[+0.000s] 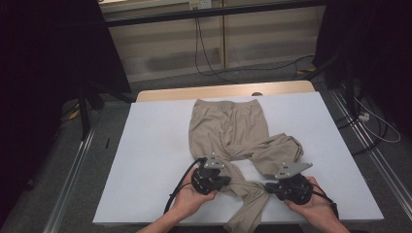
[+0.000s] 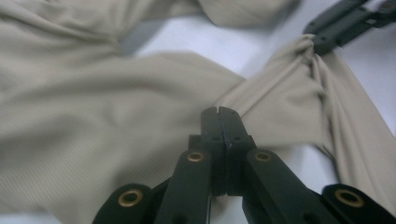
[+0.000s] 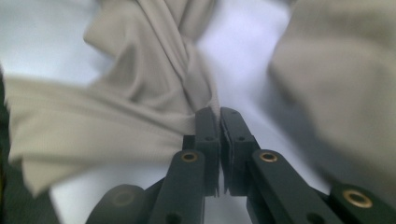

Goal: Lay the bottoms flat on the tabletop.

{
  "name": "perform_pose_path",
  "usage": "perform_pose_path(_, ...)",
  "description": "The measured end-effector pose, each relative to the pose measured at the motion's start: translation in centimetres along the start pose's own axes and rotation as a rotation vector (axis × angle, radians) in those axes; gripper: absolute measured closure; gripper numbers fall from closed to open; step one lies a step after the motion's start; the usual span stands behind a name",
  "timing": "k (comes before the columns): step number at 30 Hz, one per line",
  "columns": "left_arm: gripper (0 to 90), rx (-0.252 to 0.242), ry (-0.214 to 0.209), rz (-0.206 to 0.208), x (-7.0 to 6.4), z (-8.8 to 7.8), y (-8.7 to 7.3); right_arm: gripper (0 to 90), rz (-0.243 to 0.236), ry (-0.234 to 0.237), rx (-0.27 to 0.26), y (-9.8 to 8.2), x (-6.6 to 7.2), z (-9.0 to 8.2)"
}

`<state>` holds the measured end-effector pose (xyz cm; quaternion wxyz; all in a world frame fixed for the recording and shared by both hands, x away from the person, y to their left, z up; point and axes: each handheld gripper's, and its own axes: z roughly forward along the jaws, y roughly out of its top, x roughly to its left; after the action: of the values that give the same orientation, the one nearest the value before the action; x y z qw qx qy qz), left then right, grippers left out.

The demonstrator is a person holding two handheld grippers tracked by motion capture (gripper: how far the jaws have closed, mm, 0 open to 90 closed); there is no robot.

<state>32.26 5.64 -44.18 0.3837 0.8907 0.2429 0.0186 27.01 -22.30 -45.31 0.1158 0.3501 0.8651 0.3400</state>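
Beige trousers (image 1: 233, 141) lie on the white table (image 1: 145, 160), waistband at the far side, with the left gripper (image 1: 227, 182) and right gripper (image 1: 267, 186) each clamped on bunched cloth of a leg at the near edge.

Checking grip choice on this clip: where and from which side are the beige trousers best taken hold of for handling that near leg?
Probably at the near leg's hem end, coming from the table's near edge. The beige trousers lie waistband away, and that leg bunches into a narrow, pinchable fold toward the person. The left gripper and right gripper are both shut on that fold, a short way apart.
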Motion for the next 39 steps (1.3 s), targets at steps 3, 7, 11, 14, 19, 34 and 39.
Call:
perform_pose_path(3, 90.0, -0.009, -0.046, -0.011, -0.7, -1.1, -1.1, 87.0, -0.004, 0.000, -0.010, -0.1, 0.6, -0.6)
perform_pose_path(7, 90.0, -0.023, -0.063, 0.001, -1.7, -3.1, -2.4, 80.7, -0.017, 0.013, -0.083, 0.7, 1.4, -1.4)
perform_pose_path(11, 90.0, -0.016, -0.095, -0.002, -2.4, -4.4, -3.7, 73.2, -0.036, 0.044, -0.154, 2.1, 2.5, -1.5)
perform_pose_path(14, 90.0, 0.005, -0.096, 0.015, -3.1, -5.1, -4.7, 70.5, -0.038, 0.088, -0.177, 3.4, 3.1, -0.6)
perform_pose_path(19, 90.0, 0.011, -0.065, 0.014, -3.0, -6.5, -6.1, 60.1, -0.063, 0.143, -0.178, 4.6, 4.3, 0.5)
perform_pose_path(34, 90.0, 0.009, -0.058, -0.038, -1.9, -7.3, -7.1, 87.0, -0.104, 0.352, 0.014, 1.4, 9.6, 2.7)
perform_pose_path(39, 73.1, -0.056, -0.039, -0.039, -1.6, -7.8, -6.6, 47.6, -0.095, 0.278, -0.057, 2.1, 9.2, 1.8)
